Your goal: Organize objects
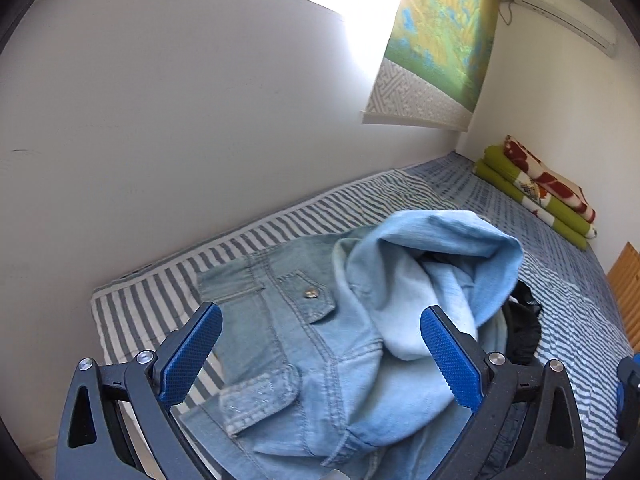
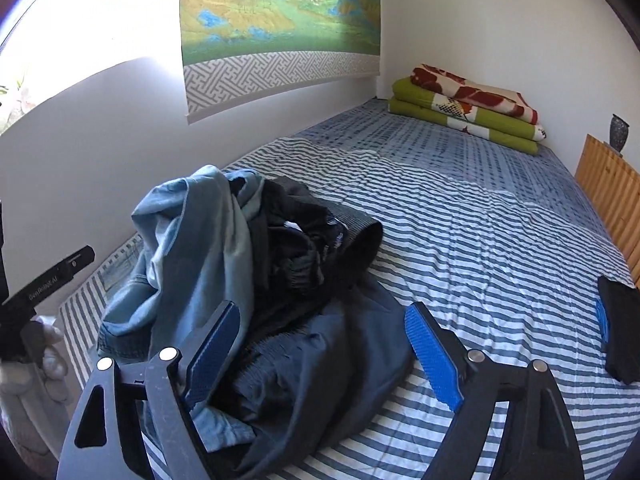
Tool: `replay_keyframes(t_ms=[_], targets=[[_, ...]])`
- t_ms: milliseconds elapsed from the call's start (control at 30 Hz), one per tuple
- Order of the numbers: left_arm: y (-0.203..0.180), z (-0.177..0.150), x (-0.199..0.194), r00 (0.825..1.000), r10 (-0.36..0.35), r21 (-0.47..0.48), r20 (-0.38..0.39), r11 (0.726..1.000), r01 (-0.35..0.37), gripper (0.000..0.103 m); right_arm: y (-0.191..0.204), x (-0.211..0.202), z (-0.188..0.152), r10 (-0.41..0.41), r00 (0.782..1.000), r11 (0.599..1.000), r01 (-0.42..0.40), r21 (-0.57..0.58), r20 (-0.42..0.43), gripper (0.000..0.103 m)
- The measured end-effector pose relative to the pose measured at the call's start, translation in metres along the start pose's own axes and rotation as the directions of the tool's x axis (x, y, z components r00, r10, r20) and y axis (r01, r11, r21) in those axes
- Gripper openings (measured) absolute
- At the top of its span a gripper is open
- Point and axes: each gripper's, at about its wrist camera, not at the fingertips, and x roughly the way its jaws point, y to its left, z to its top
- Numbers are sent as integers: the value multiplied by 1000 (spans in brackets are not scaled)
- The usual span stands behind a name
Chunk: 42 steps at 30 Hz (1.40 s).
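So there's a pile of clothes heaped on the striped bed (image 2: pixel 500 240), and both claws are hovering right at it with nothing in them. The left gripper (image 1: pixel 320 360) has its jaws spread wide, and the light denim jacket (image 1: pixel 304 332) sits dead ahead between the fingers, running away from the claw toward the wall, with its hood or sleeve flopped up just ahead and to the right. The right gripper (image 2: pixel 320 356) is also wide open, and what's straight in front of it is the dark navy garment (image 2: pixel 320 372), with a crumpled black piece (image 2: pixel 312 240) just beyond that and the denim off to its left. My guess is the left claw is the nearer one for the jacket, since the fabric already lies between its pads, while the right is better placed for the dark stuff. Folded blankets (image 2: pixel 468 108) sit well beyond everything, at the far end.
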Motion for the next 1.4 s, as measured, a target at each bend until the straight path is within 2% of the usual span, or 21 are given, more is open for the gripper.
replay_keyframes(t_ms=[100, 167, 367, 500, 600, 667, 733, 800, 833, 1000, 1067, 1167, 1233, 1333, 1400], targets=[[28, 5, 8, 997, 77, -68, -1, 995, -77, 100, 28, 16, 22, 32, 999, 999, -32, -40, 2, 82], [49, 10, 18, 995, 93, -125, -26, 988, -95, 97, 52, 29, 37, 49, 999, 996, -49, -79, 2, 82], [97, 20, 37, 988, 144, -243, -55, 958, -153, 95, 105, 97, 70, 11, 999, 990, -19, -141, -53, 84], [120, 27, 43, 989, 133, -316, -59, 938, -145, 95, 120, 141, 83, -15, 995, 992, 2, -130, -95, 84], [121, 29, 47, 990, 131, -323, -59, 936, -143, 95, 129, 160, 89, -33, 994, 991, 18, -134, -109, 84], [122, 30, 48, 989, 136, -308, -60, 940, -148, 95, 136, 165, 90, -54, 992, 986, 35, -164, -112, 74], [120, 30, 53, 990, 129, -305, -65, 942, -143, 95, 142, 167, 91, -55, 990, 978, 28, -208, -128, 25], [119, 29, 54, 990, 122, -303, -71, 943, -138, 94, 143, 164, 91, -61, 988, 976, 29, -216, -139, 6], [118, 30, 54, 990, 121, -303, -73, 943, -138, 93, 140, 157, 93, -54, 991, 978, 27, -205, -125, 4], [103, 29, 50, 992, 114, -280, -62, 952, -126, 92, 107, 91, 108, -1, 1000, 992, 3, -125, 9, 3], [98, 28, 48, 992, 116, -266, -56, 955, -127, 91, 85, 53, 110, -19, 996, 990, 30, -134, 84, 2], [94, 25, 45, 993, 102, -264, -60, 958, -115, 91, 31, -7, 101, -46, 986, 994, 60, -87, 159, 2], [94, 22, 41, 994, 94, -267, -61, 958, -107, 91, -13, -35, 86, -63, 987, 997, 70, -42, 147, 2], [87, 20, 37, 995, 87, -251, -53, 963, -98, 91, -74, -67, 51, -187, 970, 982, 189, 1, 153, 2], [82, 17, 32, 995, 87, -236, -50, 967, -96, 91, -120, -84, 28, -255, 956, 966, 246, 83, 143, 2]])
